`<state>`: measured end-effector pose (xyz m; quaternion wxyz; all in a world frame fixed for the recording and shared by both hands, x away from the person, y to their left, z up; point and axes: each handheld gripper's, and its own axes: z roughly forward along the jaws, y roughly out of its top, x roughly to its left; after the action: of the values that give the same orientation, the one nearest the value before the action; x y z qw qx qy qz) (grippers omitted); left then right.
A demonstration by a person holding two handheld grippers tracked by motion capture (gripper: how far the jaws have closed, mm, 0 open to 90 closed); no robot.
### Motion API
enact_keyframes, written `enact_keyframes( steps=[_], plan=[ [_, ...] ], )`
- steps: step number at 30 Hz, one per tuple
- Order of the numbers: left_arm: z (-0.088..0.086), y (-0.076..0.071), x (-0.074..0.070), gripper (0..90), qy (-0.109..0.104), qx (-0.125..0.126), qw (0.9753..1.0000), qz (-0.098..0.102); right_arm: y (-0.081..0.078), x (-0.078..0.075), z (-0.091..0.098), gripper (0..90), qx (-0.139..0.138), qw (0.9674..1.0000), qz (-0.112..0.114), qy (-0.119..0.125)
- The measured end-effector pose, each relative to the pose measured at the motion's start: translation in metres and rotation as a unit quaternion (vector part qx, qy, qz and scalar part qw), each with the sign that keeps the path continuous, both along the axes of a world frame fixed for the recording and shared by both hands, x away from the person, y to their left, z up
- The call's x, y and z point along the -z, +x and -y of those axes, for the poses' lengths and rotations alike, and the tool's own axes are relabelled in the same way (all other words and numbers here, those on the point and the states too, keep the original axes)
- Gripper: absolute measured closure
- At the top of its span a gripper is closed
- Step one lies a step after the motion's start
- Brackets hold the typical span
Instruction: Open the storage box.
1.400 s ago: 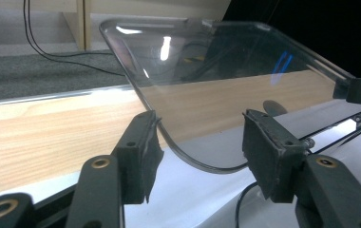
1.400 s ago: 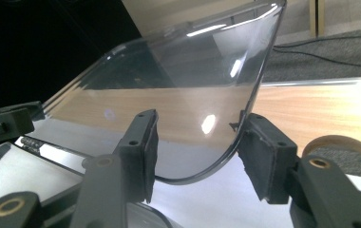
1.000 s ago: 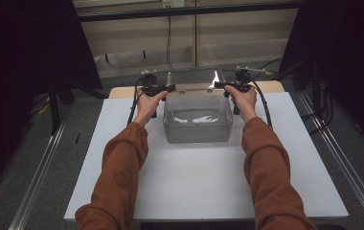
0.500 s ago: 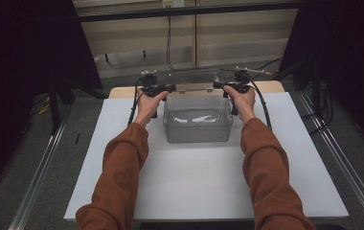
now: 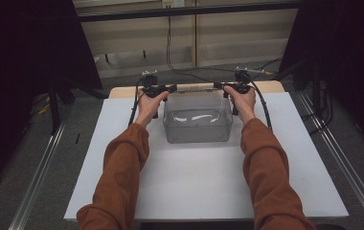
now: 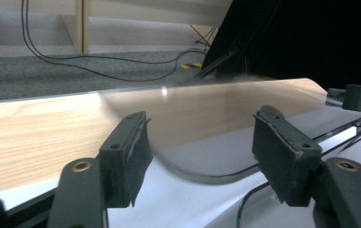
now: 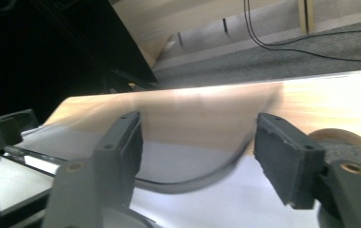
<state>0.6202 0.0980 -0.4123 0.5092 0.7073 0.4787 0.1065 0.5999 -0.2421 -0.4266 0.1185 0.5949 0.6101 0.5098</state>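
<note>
A clear plastic bin [image 5: 198, 125] stands on the white tabletop [image 5: 204, 182], near its far edge. My left gripper [image 5: 164, 88] is at the bin's far left corner and my right gripper [image 5: 220, 86] at its far right corner. In the left gripper view the left gripper [image 6: 200, 142] straddles the bin's rounded rim [image 6: 207, 175], and a gap shows on each side of it. The right gripper [image 7: 197, 142] stands the same way over the rim [image 7: 188, 184]. Both pairs of jaws have just been opening and neither presses on the rim.
A wooden board [image 5: 122, 91] runs along the back of the white top. Cables [image 5: 170, 57] trail over the grey carpet behind it. Metal rails [image 5: 36, 177] flank the table, and dark screens stand at both sides. A round wooden disc [image 7: 345, 142] lies near the right gripper.
Hands, grippers and bin stay where they were. A bright glint by the bin's far right corner a second ago is gone.
</note>
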Motion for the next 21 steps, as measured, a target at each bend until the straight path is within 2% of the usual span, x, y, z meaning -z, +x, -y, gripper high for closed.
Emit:
enact_keyframes(
  steps=[1, 4, 9, 15, 17, 19, 21],
  plan=[
    [0.0008, -0.0001, 0.0005, 35.9, 0.005, 0.0, 1.0, 0.001, 0.0, -0.0002, -0.0008, 32.6, -0.001, 1.0, 0.001, 0.002],
    [0.0007, 0.0001, 0.0016, 34.0, -0.002, -0.004, 1.0, -0.002, -0.0005, -0.0011, -0.0024, 33.0, -0.002, 0.9997, 0.014, -0.019],
    [0.0004, -0.0003, 0.0006, 32.6, 0.005, 0.0, 1.0, 0.008, -0.0011, -0.0015, -0.003, 32.3, -0.004, 0.9994, 0.02, -0.027],
    [-0.0022, -0.0009, -0.0006, 29.1, 0.012, 0.012, 0.9997, 0.02, -0.003, -0.0034, -0.0038, 27.8, -0.005, 0.9985, 0.032, -0.043],
    [-0.0037, -0.0014, -0.0016, 24.6, 0.021, 0.009, 0.9994, 0.024, -0.0038, -0.0041, -0.0042, 27.6, -0.007, 0.9984, 0.033, -0.045],
    [-0.0048, -0.0018, -0.0025, 22.1, 0.013, 0.009, 0.9995, 0.029, -0.0055, -0.0054, -0.0048, 27.3, -0.003, 0.9977, 0.042, -0.053],
    [-0.0042, -0.0028, -0.0045, 21.1, 0.016, 0.008, 0.9992, 0.035, -0.0059, -0.0059, -0.0045, 23.8, -0.004, 0.9979, 0.041, -0.051]
  ],
)
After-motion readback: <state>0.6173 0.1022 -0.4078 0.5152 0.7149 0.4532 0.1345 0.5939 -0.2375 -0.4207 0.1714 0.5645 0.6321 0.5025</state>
